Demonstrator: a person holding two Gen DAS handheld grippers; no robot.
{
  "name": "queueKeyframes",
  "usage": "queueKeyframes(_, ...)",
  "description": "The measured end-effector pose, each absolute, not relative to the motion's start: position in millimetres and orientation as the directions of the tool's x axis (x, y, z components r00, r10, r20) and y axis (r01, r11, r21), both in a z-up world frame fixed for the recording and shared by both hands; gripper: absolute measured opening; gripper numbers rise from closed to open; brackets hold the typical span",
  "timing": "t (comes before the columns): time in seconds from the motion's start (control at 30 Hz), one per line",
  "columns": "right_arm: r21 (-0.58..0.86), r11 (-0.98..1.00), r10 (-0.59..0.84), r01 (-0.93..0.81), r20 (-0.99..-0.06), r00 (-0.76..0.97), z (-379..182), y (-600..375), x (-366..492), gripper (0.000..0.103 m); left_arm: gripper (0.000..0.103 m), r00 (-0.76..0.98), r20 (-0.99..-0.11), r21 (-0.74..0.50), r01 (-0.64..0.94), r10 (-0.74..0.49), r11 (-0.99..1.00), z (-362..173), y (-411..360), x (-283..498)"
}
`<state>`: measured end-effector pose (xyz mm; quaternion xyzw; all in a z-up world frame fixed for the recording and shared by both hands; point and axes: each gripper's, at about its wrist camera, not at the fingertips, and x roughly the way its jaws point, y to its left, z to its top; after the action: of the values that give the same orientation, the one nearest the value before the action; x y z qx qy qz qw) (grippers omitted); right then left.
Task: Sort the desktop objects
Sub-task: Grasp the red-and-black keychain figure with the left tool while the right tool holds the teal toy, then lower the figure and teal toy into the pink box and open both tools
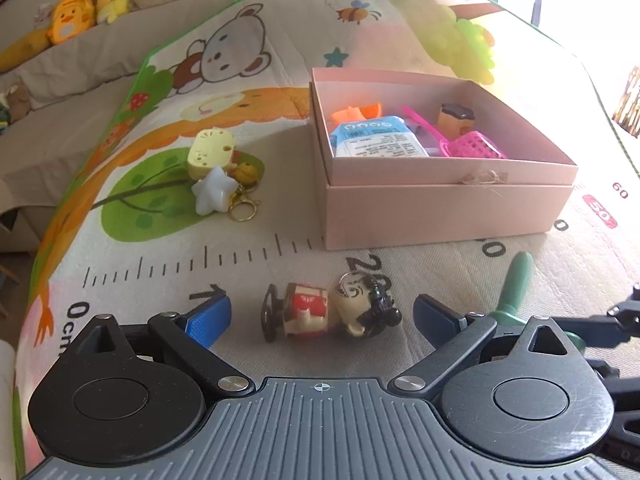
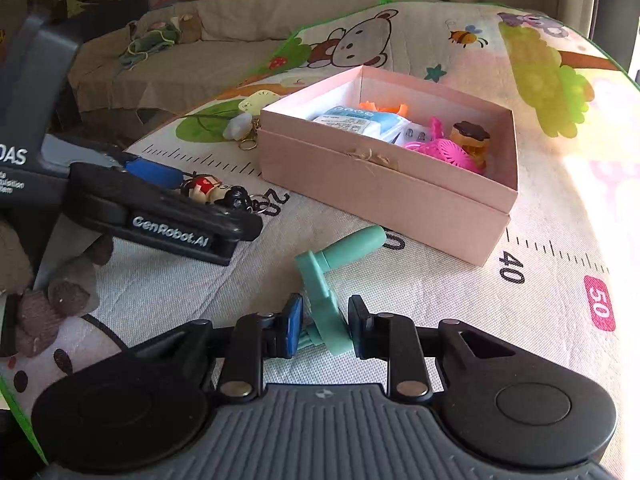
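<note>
On the cartoon play mat lies a small figurine keychain with black hair and a red body. It rests between the wide-apart blue pads of my left gripper, which is open and does not touch it. My right gripper is shut on a teal green crank handle, its pads pressing the flat arm while the round grip points toward the box. The same handle shows at the right of the left wrist view. An open pink box behind holds a blue packet, a pink scoop, an orange piece and a brown cake toy.
A yellow toy and a white star keychain lie left of the pink box. Dark plush pieces sit at the mat's left edge. Stuffed toys line the sofa behind the mat.
</note>
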<state>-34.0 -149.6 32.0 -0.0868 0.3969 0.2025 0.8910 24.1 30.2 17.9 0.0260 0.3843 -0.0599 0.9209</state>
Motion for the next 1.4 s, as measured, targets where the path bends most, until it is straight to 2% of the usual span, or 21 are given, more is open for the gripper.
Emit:
queueKeyframes(0.07, 0.035, 0.894, 0.318, -0.446, -0.752, 0.578, 34.1, -148.4, -37.5, 0.024, 0.098, 0.698, -0.711, 0.009, 0.132, -0.086, 0.991, 16.4, 29.4, 25.8)
queueKeyframes(0.17, 0.018, 0.892, 0.313, -0.452, -0.746, 0.588, 34.8, -144.9, -37.7, 0.024, 0.079, 0.702, -0.705, 0.009, 0.148, -0.099, 0.989, 16.3, 31.9, 21.7)
queueKeyframes(0.27, 0.010, 0.895, 0.299, -0.445, -0.755, 0.584, 31.4, -140.8, -25.6, 0.024, 0.072, 0.706, -0.700, 0.004, 0.153, -0.106, 0.988, 17.6, 35.6, 15.2)
queueKeyframes(0.4, -0.007, 0.889, 0.288, -0.458, -0.769, 0.571, 32.3, -132.9, -19.5, 0.023, 0.071, 0.705, -0.698, 0.011, 0.188, -0.127, 0.982, 19.9, 39.5, -2.1)
queueKeyframes(0.43, -0.003, 0.884, 0.294, -0.467, -0.774, 0.560, 33.8, -132.5, -21.1, 0.015, 0.071, 0.703, -0.699, 0.018, 0.202, -0.132, 0.979, 20.4, 39.8, -7.4)
queueKeyframes(0.47, 0.001, 0.880, 0.298, -0.476, -0.780, 0.550, 35.7, -133.4, -23.9, 0.011, 0.071, 0.701, -0.700, 0.025, 0.218, -0.139, 0.976, 21.7, 39.8, -14.1)
queueKeyframes(0.57, 0.012, 0.877, 0.305, -0.480, -0.786, 0.538, 46.5, -142.5, -35.4, 0.011, 0.071, 0.715, -0.680, 0.043, 0.261, -0.163, 0.964, 33.2, 39.7, -34.2)
queueKeyframes(0.67, 0.033, 0.888, 0.314, -0.458, -0.771, 0.554, 72.9, -160.6, -46.9, 0.011, 0.071, 0.760, -0.618, 0.058, 0.299, -0.201, 0.952, 58.3, 40.1, -52.2)
queueKeyframes(0.83, 0.048, 0.909, 0.338, -0.414, -0.666, 0.665, 143.7, -191.7, -42.6, 0.011, 0.071, 0.821, -0.495, 0.069, 0.362, -0.283, 0.930, 112.1, 25.6, -47.4)
queueKeyframes(0.97, 0.062, 0.936, 0.316, -0.346, -0.577, 0.753, 190.5, -209.2, -9.0, 0.011, 0.071, 0.859, -0.408, 0.099, 0.379, -0.310, 0.920, 142.5, 3.0, -14.3)
queueKeyframes(1.07, 0.066, 0.948, 0.297, -0.312, -0.538, 0.789, 208.0, -208.6, 30.3, 0.011, 0.073, 0.863, -0.394, 0.076, 0.372, -0.315, 0.925, 148.6, -12.9, 27.1)
queueKeyframes(1.1, 0.065, 0.952, 0.288, -0.300, -0.527, 0.800, 210.5, -206.4, 44.7, 0.011, 0.083, 0.864, -0.400, 0.054, 0.357, -0.307, 0.933, 148.2, -14.9, 42.7)
queueKeyframes(1.17, 0.076, 0.957, 0.275, -0.279, -0.536, 0.798, 209.1, -202.6, 77.2, 0.012, 0.097, 0.869, -0.422, 0.034, 0.300, -0.259, 0.953, 144.5, -13.0, 64.4)
queueKeyframes(1.3, 0.143, 0.959, 0.282, -0.246, -0.578, 0.766, 192.1, -208.6, 108.8, 0.023, 0.103, 0.872, -0.439, 0.020, 0.249, -0.215, 0.968, 122.6, 10.3, 55.8)
queueKeyframes(1.4, 0.175, 0.958, 0.286, -0.226, -0.592, 0.754, 174.8, -214.9, 112.8, 0.040, 0.103, 0.864, -0.493, 0.083, 0.167, -0.105, 0.982, 84.9, 31.8, 34.8)
